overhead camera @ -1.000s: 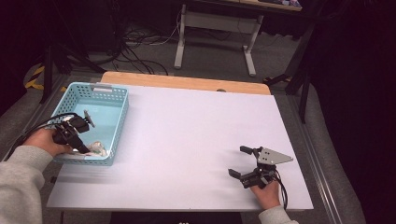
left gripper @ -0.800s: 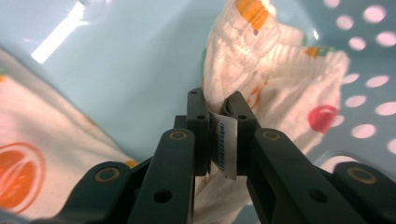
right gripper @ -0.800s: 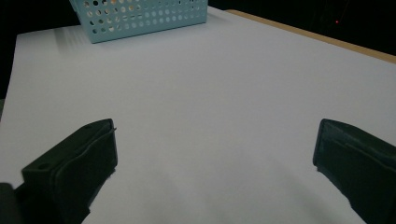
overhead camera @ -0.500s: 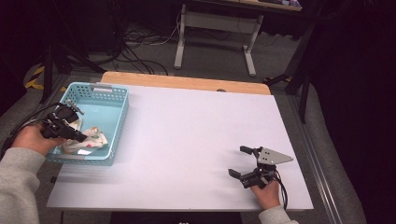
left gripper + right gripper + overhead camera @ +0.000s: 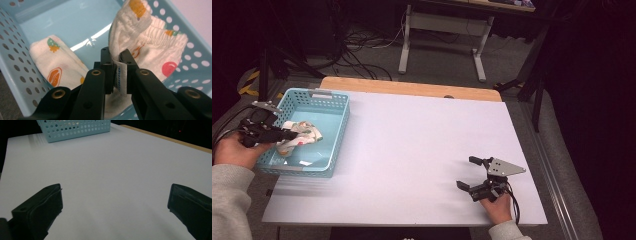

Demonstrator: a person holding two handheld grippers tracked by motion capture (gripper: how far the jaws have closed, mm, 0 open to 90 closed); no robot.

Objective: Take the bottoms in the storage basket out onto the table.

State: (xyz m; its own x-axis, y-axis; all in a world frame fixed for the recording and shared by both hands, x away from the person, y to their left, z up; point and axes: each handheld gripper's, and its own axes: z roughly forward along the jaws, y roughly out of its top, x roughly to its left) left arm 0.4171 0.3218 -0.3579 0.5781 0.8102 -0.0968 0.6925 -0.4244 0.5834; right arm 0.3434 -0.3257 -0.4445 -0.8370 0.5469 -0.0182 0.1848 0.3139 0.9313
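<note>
A light blue perforated basket (image 5: 339, 131) stands at the table's left edge. My left gripper (image 5: 289, 134) hangs over it, shut on a white sock with a fruit print (image 5: 304, 134), lifted above the basket floor. In the left gripper view the jaws pinch the sock (image 5: 147, 37) together with its small label (image 5: 122, 77), and a second matching sock (image 5: 58, 67) lies on the basket floor (image 5: 75, 25). My right gripper (image 5: 471, 173) rests near the table's front right, open, with nothing between its jaws. Bare white table (image 5: 112, 170) lies ahead of it, and the basket (image 5: 75, 128) stands far off.
The white tabletop (image 5: 412, 150) has a wooden strip (image 5: 412, 90) along its far edge. Beyond it stand a metal table frame (image 5: 442, 40) and cables (image 5: 357, 42) on a dark floor.
My left gripper has risen and moved toward the basket's middle, lifting the sock off the basket floor. The right gripper has stayed still.
</note>
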